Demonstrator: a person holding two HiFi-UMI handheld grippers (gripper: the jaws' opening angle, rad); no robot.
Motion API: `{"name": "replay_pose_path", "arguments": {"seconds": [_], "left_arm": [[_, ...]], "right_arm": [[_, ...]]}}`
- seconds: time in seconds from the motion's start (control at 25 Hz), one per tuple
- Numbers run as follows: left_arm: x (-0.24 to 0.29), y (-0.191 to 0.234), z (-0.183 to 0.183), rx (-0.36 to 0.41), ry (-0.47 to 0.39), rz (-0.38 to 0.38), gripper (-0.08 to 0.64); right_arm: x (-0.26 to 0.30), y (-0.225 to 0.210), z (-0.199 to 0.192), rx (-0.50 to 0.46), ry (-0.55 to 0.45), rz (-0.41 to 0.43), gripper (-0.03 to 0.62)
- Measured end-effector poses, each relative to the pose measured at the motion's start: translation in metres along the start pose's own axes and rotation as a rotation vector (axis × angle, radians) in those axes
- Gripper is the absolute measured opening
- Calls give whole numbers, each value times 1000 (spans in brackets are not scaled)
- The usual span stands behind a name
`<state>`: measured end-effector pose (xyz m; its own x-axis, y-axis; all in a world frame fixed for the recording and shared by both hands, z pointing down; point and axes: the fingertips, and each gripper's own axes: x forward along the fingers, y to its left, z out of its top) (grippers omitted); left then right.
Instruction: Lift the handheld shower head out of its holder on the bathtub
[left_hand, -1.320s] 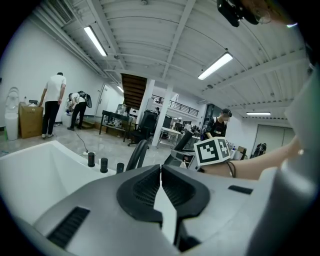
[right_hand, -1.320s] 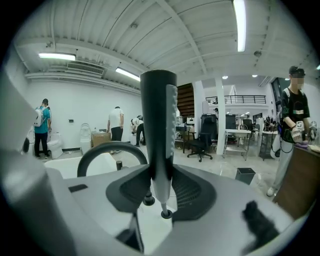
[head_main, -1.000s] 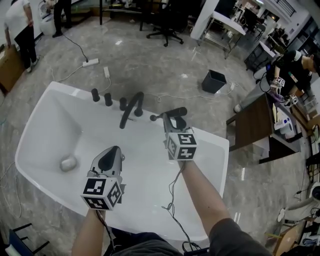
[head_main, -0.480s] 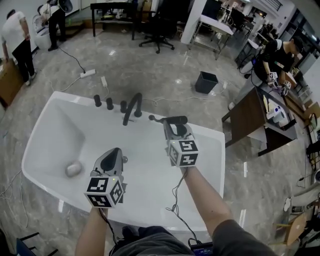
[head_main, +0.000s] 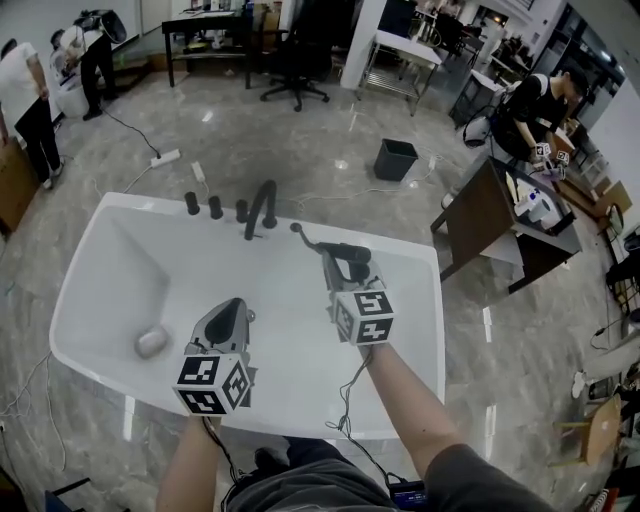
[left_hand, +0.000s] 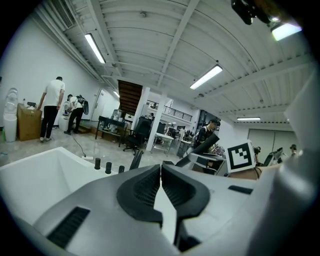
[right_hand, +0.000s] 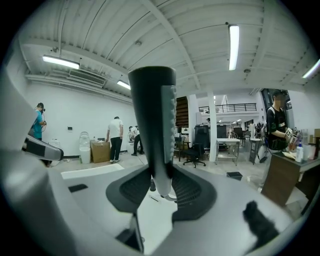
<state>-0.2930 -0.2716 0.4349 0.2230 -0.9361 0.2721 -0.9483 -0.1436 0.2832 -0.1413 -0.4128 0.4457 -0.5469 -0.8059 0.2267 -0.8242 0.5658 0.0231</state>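
The black handheld shower head (head_main: 335, 248) lies level between the jaws of my right gripper (head_main: 345, 262), above the inside of the white bathtub (head_main: 110, 250) and right of the black faucet (head_main: 262, 208). In the right gripper view the shower head (right_hand: 154, 120) stands upright, with both pads of my right gripper (right_hand: 161, 189) shut on its lower end. My left gripper (head_main: 226, 318) hovers over the tub's middle, shut with nothing in it. In the left gripper view its jaws (left_hand: 160, 174) meet, and the shower head (left_hand: 202, 146) shows beyond them, beside the right gripper's marker cube (left_hand: 241, 156).
Three black knobs (head_main: 215, 207) stand on the tub's far rim left of the faucet. A drain plug (head_main: 150, 342) lies at the tub's left end. A wooden table (head_main: 500, 235) stands right of the tub, a black bin (head_main: 397, 158) and cables behind it. People stand farther off.
My right gripper has carried the shower head up and away from the faucet, toward the near side. The left gripper has drawn back as well, still shut.
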Motion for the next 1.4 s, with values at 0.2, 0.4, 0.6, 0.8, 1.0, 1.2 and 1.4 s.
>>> {"name": "replay_pose_path", "arguments": {"seconds": [0.2, 0.4, 0.6, 0.8, 1.0, 1.2, 1.4], "left_arm": [[-19, -12, 1, 18, -4, -36, 18], [-37, -20, -4, 27, -3, -57, 18], [-53, -30, -9, 31, -8, -81, 18], [-69, -41, -6, 30, -23, -102, 18], [-85, -50, -6, 34, -39, -117, 18], [-98, -59, -9, 39, -45, -128, 18], [-111, -70, -11, 46, -48, -142, 18]], "right_arm": [[-29, 11, 2, 8, -7, -17, 138], [-55, 24, -3, 7, 3, -9, 138], [-80, 37, -5, -25, -6, -13, 138], [-106, 44, 2, -8, -28, -33, 138], [-130, 51, 9, -13, -52, -38, 139], [-155, 52, 16, -4, -76, -48, 138], [-180, 54, 18, 14, -96, -59, 138]]}}
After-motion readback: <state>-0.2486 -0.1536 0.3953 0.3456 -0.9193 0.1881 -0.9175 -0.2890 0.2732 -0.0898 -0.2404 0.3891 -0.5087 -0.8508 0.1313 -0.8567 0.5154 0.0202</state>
